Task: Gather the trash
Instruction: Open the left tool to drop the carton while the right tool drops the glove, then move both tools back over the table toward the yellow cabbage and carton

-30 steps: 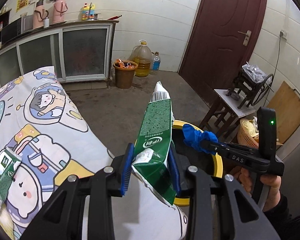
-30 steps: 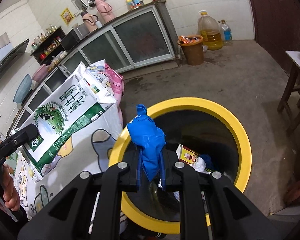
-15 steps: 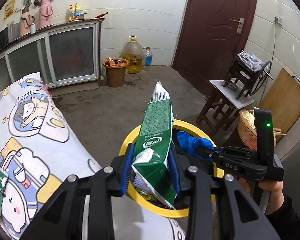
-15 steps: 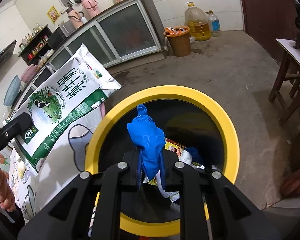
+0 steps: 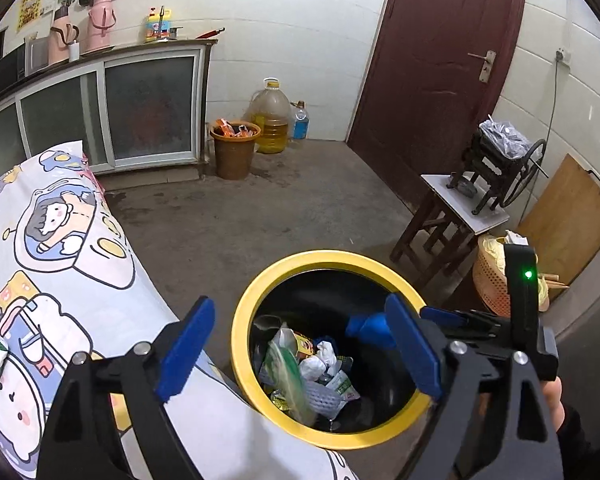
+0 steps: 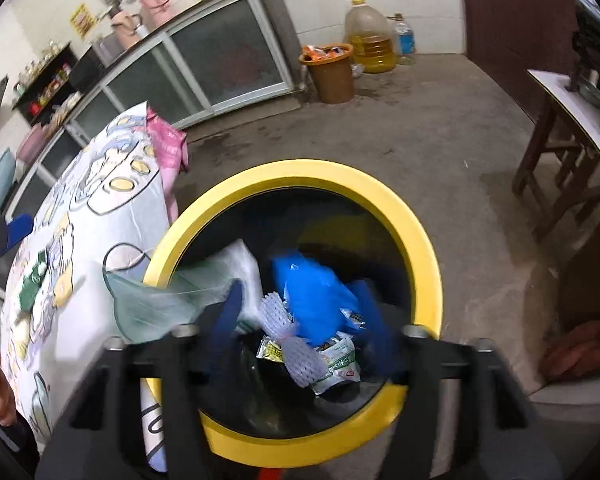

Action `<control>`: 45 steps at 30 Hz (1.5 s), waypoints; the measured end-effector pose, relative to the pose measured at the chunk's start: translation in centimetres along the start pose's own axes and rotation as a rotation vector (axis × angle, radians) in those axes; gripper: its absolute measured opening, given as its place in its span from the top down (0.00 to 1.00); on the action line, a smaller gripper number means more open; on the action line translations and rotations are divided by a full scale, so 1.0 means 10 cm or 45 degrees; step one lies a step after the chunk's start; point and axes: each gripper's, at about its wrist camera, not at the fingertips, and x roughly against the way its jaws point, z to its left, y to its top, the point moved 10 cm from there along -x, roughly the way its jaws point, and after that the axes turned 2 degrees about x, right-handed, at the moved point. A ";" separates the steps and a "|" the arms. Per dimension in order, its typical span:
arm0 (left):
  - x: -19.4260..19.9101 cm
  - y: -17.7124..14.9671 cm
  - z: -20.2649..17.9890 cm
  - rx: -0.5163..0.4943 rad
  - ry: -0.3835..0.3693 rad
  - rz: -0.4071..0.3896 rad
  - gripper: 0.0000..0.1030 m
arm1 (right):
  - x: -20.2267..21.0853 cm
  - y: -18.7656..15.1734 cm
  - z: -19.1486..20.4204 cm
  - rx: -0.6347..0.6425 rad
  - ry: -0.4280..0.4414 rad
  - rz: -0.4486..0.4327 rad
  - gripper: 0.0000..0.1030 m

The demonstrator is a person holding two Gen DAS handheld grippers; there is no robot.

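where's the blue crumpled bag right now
In the right wrist view the blue crumpled bag is over the open mouth of the yellow-rimmed bin, between the just-opened jaws of the right gripper, above the white foam net.

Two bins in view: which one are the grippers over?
The yellow-rimmed black bin right below both grippers, beside the cartoon-print cloth. The brown bin stands far off by the cabinet, next to the oil jug.

A black bin (image 5: 336, 436) has a yellow rim. The cloth (image 5: 60, 264) at left is white with cartoon prints. The door (image 5: 440, 60), upper right, is dark red-brown.
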 end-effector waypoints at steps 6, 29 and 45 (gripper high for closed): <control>0.21 0.03 0.05 0.032 -0.034 -0.057 0.08 | 0.13 0.00 -0.06 -0.027 -0.031 -0.017 0.42; 1.89 -0.80 1.70 0.037 0.245 -0.221 0.08 | 0.36 0.00 1.74 0.376 0.307 -0.063 0.33; 2.57 -2.00 2.94 0.504 0.435 -0.083 0.08 | 0.33 -0.53 3.99 1.386 0.394 -0.213 0.29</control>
